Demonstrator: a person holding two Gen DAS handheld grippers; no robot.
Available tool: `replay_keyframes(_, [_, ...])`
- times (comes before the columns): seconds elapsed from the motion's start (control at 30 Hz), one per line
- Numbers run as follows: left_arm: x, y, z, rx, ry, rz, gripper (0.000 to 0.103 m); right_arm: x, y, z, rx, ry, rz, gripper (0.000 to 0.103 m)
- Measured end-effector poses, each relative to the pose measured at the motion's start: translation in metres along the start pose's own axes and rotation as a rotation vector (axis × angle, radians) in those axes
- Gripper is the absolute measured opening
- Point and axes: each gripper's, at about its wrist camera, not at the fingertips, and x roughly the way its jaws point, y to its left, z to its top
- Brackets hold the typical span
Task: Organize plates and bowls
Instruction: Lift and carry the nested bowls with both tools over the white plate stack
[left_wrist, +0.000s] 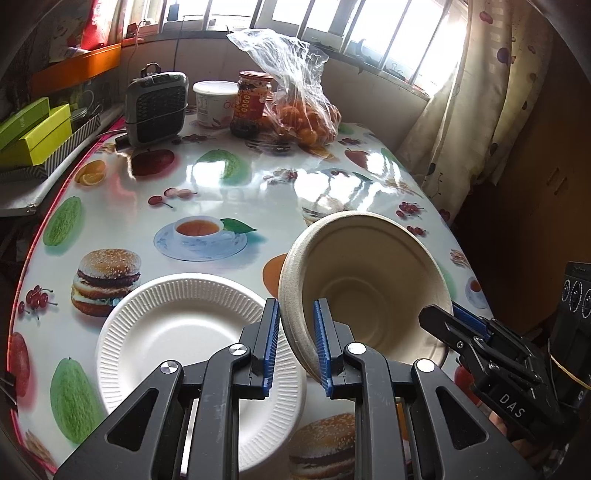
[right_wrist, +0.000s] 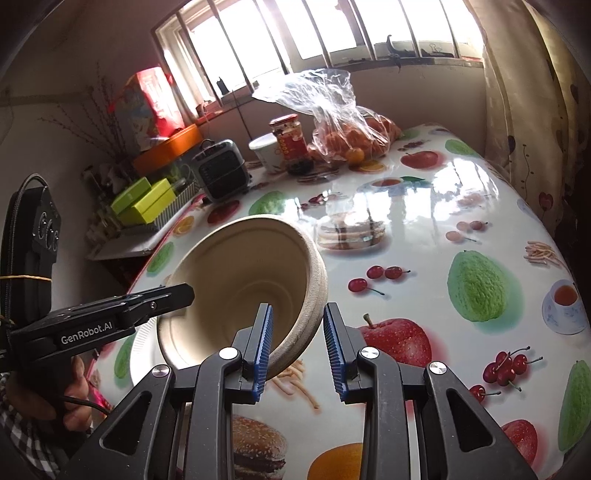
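Both tools carry 1 beige bowl (left_wrist: 365, 284) in the air above the desk (left_wrist: 207, 184), tilted so its mouth faces the cameras. The left hand-held gripper (left_wrist: 295, 343) is nearly closed, its pads clamped on the bowl's rim at about 8 o'clock; the right hand-held gripper (right_wrist: 297, 350) is also narrow, but only its left pad clearly touches the wall at about 5 o'clock of that view, so I cannot tell how firm its hold is.

To finish well, I judge the bowl should be levelled before lowering, both tools moving together so the thin rim is not twisted.

The white ribbed plate (left_wrist: 192, 354) lies empty at 7 o'clock, just below the bowl. The bowl is empty too. At 12 o'clock a clear bag (left_wrist: 306, 118) holds oranges.
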Motion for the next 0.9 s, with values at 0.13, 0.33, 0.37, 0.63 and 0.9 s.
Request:
replay_keyframes(0.13, [-0.007,0.011,-0.006,-0.018,-0.006,0.022,0.020,0.003,0.012,-0.002,-0.017,0.006,0.022,0.028])
replay_keyframes(0.33, [-0.017,0.027,-0.015,-0.049,-0.017,0.043,0.020,0.009,0.029,-0.008,-0.041,0.022,0.049,0.028])
replay_keyframes(0.37, [-0.018,0.029,-0.016,-0.053,-0.019,0.047,0.020,0.011,0.032,-0.008,-0.045,0.025,0.052,0.028])
replay_keyframes(0.63, [-0.031,0.051,-0.027,-0.095,-0.035,0.070,0.020,0.021,0.054,-0.012,-0.085,0.046,0.083,0.028])
replay_keyframes(0.9, [-0.039,0.074,-0.037,-0.137,-0.040,0.096,0.020,0.036,0.073,-0.017,-0.107,0.079,0.119,0.028])
